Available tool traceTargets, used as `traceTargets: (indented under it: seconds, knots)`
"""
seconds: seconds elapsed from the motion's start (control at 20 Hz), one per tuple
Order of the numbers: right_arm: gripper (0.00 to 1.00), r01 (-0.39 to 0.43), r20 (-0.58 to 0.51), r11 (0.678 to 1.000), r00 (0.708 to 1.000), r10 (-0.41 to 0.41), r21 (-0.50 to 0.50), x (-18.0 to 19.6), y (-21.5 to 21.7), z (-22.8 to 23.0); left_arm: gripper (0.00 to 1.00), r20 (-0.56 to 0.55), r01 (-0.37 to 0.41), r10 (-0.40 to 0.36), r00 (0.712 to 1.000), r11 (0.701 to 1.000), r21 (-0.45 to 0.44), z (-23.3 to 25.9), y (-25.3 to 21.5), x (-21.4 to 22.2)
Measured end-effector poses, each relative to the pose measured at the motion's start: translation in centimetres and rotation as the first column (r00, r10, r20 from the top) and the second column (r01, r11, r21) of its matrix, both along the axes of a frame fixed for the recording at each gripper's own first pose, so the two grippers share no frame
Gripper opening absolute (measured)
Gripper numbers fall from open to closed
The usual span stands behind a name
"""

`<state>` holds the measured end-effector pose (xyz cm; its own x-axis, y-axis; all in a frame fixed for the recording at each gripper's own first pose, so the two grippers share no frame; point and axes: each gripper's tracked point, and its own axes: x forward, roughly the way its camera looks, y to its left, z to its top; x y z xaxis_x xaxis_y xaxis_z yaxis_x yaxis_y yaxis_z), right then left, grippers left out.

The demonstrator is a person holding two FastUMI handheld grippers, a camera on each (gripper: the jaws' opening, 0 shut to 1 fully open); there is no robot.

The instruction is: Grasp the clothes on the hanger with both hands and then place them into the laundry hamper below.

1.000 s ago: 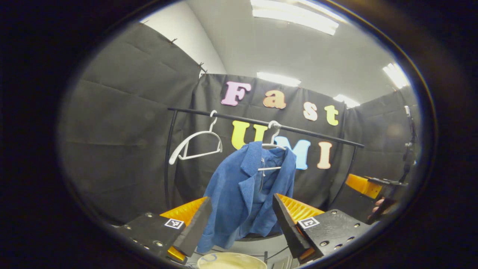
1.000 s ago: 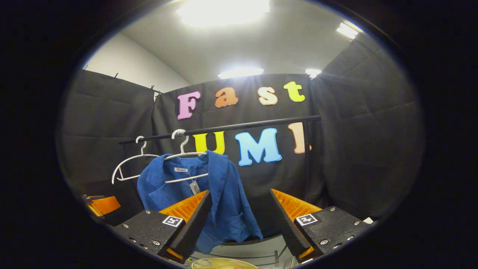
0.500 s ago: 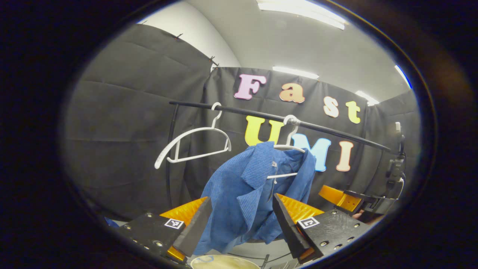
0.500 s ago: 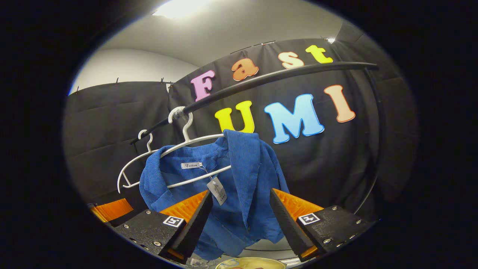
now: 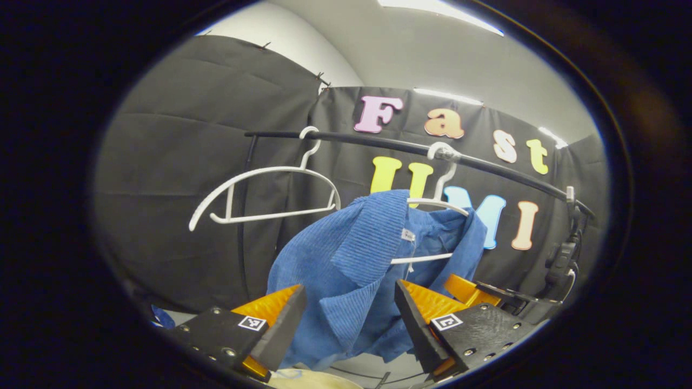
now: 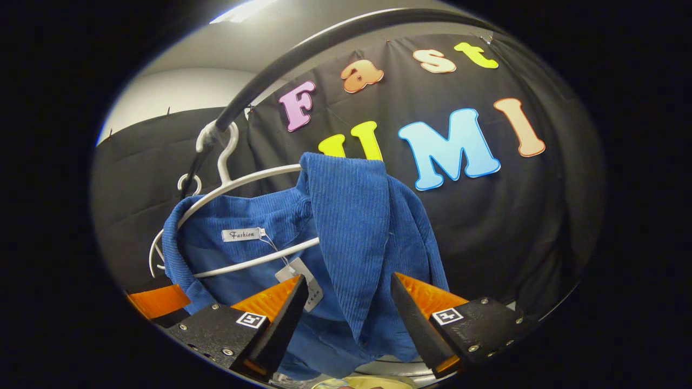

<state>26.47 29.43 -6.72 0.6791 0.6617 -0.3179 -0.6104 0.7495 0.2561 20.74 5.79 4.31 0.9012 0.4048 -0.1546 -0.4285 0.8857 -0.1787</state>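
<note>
Blue jacket (image 5: 357,270) hangs just ahead between the spread fingers of the left claw (image 5: 350,324), black rail (image 5: 378,143) and empty hanger (image 5: 265,189) above-left, right claw (image 5: 481,292) close on the right.

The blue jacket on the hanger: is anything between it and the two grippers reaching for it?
Nothing visible does. The blue jacket hangs on its white hanger straight ahead of the open right gripper, and the open left gripper also faces it with bare space between. The empty hanger hangs off to the side.

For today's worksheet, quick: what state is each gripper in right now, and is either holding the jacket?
Left gripper: open, blue corduroy jacket between its fingers, not gripped.
Right gripper: open, jacket collar in the gap, not gripped.
</note>
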Motion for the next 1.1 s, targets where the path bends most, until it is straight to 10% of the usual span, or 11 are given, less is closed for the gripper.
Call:
traceTargets:
  seconds: [0.6,0.8,0.95,1.1]
  knots:
    - [0.91,-0.065,-0.005,0.998,0.998,0.065,-0.008,3.7,2.3,-1.8,0.98,0.003,-0.085,0.085,0.996,0.996,-0.012,-2.0,0.9,4.2]
    - [0.58,-0.081,0.01,0.997,0.997,0.081,0.008,3.5,2.2,-1.5,0.72,-0.001,-0.09,0.09,0.996,0.995,-0.03,-2.6,1.2,4.0]
    - [0.16,-0.063,-0.005,0.997,0.998,0.063,0.046,3.8,1.6,-1.1,0.47,0.012,-0.073,0.074,0.997,0.996,-0.055,-2.7,1.1,3.8]
    - [0.02,-0.097,-0.007,0.994,0.995,0.097,0.053,3.6,1.7,-1.1,0.24,0.009,-0.005,0.006,1.0,0.998,-0.064,-2.8,-0.3,4.1]
